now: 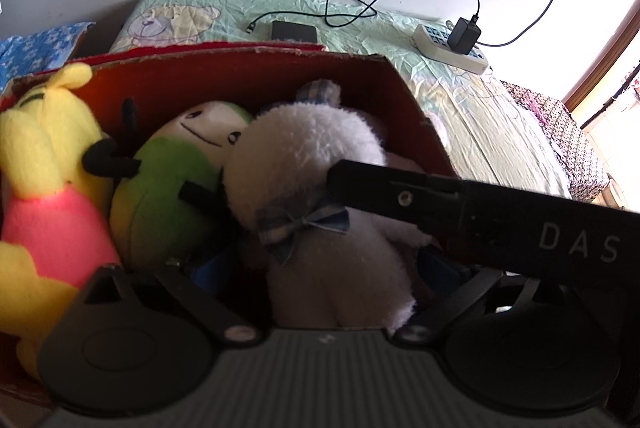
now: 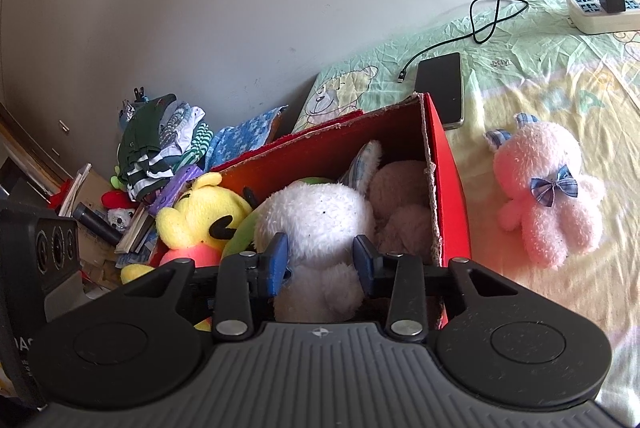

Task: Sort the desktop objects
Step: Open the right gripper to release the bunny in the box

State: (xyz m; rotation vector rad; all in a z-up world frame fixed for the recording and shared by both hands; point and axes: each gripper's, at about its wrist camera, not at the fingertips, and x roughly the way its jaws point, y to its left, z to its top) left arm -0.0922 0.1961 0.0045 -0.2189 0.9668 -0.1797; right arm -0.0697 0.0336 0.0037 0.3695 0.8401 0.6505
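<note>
The white plush toy sits inside the red cardboard box on the bed, packed beside a yellow plush and a green plush. The right gripper has its blue fingers pinching the white toy's body from both sides. The left gripper hangs low over the same toy; whether its fingers are spread or pressed together cannot be told. A pink plush lies on the bedsheet just beside the box.
</note>
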